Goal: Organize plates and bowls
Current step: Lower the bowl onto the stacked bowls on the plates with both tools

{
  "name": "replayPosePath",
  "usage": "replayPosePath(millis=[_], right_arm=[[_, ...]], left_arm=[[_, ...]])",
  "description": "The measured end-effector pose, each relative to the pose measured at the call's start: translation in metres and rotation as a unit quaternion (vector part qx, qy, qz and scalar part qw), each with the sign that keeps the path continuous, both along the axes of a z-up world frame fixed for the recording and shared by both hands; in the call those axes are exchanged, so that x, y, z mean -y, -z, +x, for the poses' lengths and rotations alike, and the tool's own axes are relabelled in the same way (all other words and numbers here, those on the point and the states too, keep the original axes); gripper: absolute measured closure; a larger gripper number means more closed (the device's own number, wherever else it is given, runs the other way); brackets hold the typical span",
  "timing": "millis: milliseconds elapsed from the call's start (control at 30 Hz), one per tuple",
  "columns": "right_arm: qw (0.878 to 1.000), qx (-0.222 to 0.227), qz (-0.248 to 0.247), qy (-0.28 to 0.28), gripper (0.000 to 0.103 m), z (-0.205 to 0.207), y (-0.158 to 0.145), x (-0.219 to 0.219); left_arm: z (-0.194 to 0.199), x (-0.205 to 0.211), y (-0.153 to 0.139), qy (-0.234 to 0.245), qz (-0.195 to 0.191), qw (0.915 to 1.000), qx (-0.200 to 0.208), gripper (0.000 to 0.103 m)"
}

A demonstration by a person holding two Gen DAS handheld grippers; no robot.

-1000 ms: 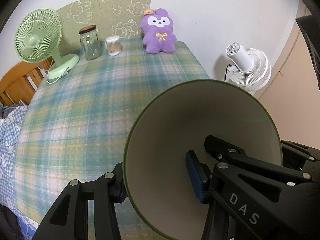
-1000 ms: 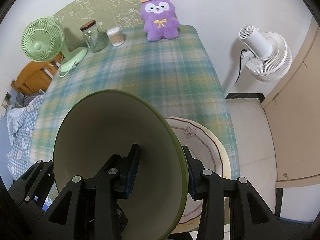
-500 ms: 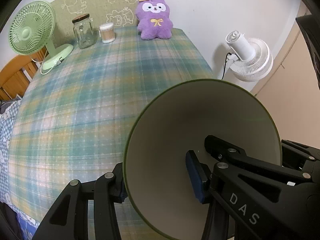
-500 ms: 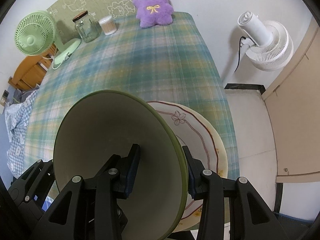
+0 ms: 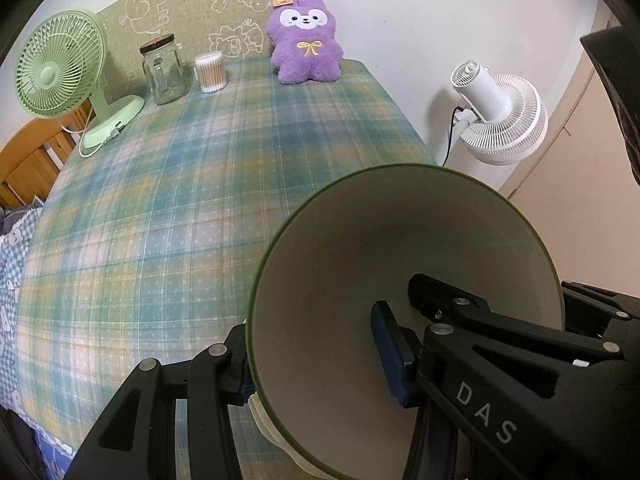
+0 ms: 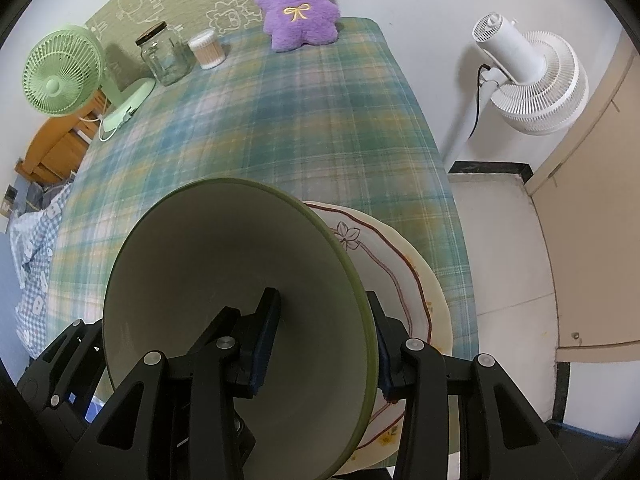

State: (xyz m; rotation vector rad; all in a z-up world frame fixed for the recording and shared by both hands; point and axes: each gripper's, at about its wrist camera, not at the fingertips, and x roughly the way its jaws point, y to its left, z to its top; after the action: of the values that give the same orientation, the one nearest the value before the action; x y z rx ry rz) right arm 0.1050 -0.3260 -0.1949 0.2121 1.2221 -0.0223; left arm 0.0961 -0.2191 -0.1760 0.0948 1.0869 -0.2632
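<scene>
both the left gripper [image 5: 316,364] and the right gripper [image 6: 324,344] clamp opposite rims of the green bowl [image 6: 224,304], directly above the stacked plates [image 6: 404,280].

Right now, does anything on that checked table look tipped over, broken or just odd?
Nothing looks spilled or broken. The one unusual sight is the green-rimmed bowl: both grippers clamp its rim on opposite sides, above the stacked flowered plates near the table's edge. The jar and green fan stand upright.
</scene>
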Motion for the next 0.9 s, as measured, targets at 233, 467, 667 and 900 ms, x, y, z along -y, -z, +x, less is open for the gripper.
replayPosePath(millis=[233, 467, 667, 900], right_arm=[[1.0, -0.002, -0.008, -0.001, 0.058, -0.0079, -0.0026, 0.0011], [1.0, 0.001, -0.008, 0.004, 0.058, -0.0072, -0.0001, 0.0033], [1.0, 0.007, 0.0, 0.013, 0.056, -0.0078, 0.0011, 0.0069], [0.999, 0.019, -0.031, 0.014, 0.046, -0.0071, -0.0054, 0.0048]], left_arm=[[-0.0077, 0.0019, -0.0014, 0.001, -0.005, 0.9999, -0.012, 0.053], [-0.0089, 0.0027, -0.0002, 0.001, -0.006, 1.0, -0.005, 0.053], [-0.008, 0.0044, -0.0003, 0.002, -0.003, 1.0, -0.003, 0.051], [-0.0037, -0.0022, -0.003, -0.019, -0.002, 0.9998, -0.011, 0.027]])
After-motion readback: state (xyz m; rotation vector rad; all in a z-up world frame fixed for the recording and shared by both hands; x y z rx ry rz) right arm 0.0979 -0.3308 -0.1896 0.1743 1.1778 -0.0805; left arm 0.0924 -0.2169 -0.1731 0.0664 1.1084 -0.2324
